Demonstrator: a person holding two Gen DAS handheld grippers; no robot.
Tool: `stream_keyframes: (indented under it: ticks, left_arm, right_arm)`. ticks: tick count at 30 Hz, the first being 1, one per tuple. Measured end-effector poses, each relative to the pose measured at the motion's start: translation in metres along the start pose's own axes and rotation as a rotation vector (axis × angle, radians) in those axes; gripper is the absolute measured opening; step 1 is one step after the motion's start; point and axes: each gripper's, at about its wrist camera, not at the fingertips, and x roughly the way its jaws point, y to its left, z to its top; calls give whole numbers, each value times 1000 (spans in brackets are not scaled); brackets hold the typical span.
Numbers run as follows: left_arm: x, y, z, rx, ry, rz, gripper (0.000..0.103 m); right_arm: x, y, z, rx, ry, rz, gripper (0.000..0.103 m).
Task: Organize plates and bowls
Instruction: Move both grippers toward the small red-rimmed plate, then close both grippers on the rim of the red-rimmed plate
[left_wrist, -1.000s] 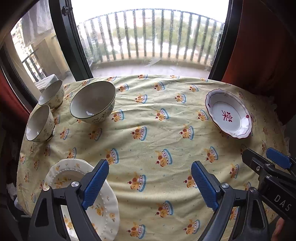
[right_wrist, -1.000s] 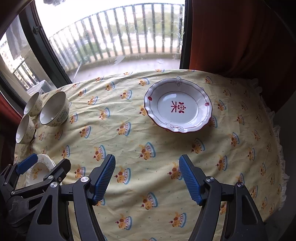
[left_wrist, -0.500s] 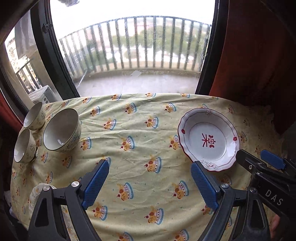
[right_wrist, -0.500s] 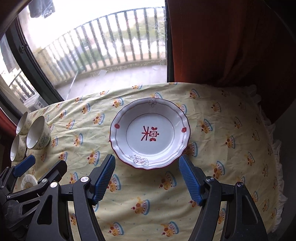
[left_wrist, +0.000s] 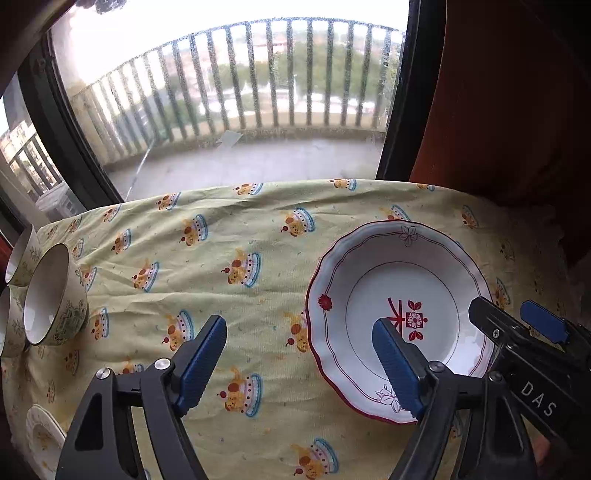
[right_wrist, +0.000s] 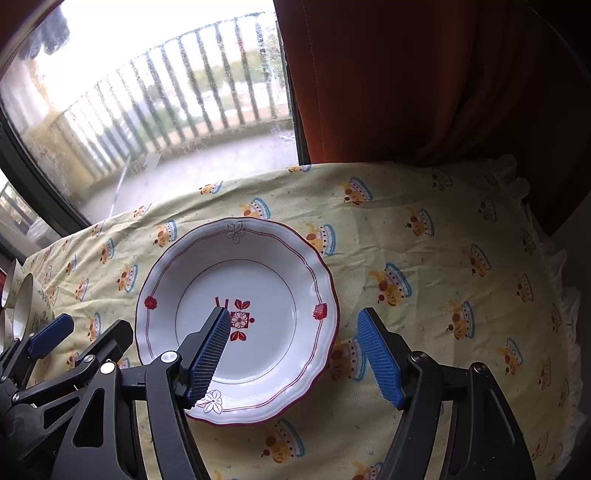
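Note:
A white deep plate with a red scalloped rim and red flower motif (right_wrist: 258, 295) lies flat on the yellow tablecloth; it also shows in the left wrist view (left_wrist: 369, 288). My right gripper (right_wrist: 291, 358) is open, its jaws straddling the plate's near right rim, left finger above the plate's inside. My left gripper (left_wrist: 303, 363) is open over the plate's left rim. A large patterned bowl (left_wrist: 51, 295) and two smaller bowls (left_wrist: 18, 251) stand at the far left. A cream plate (left_wrist: 40, 432) lies at the near left.
The table is covered by a yellow cloth with cake prints (left_wrist: 236, 229). A window with a balcony railing (left_wrist: 236, 92) is behind it and a red curtain (right_wrist: 424, 74) hangs at the right. The cloth's frilled edge (right_wrist: 557, 266) marks the table's right side.
Both grippers have moved right and forward toward the red-rimmed plate, which now sits between their fingers. The bowls and the cream plate have slid to the left edge of view.

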Motion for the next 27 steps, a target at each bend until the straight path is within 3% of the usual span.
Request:
stream_keyframes:
  ticks: [7,13,17,21,27]
  left_arm:
    - [45,-15,0,18,57,-19,69]
    - [54,-21,0,27,48,-16,64]
    - [54,-21,3,7,45,-31,54]
    - [55,-27,6,36,31,-16,54]
    - [58,-22,8,21,41,-24,54]
  right_arm:
    - [36,-9,6,7,14,-7,74]
    - [55,-11,6,13,33,-15,64]
    - [63,-10,7,6,46,-20,58]
    - [68,-7,10,-7,30,-26,50]
    - [69,-5,14,8,39,-47,49]
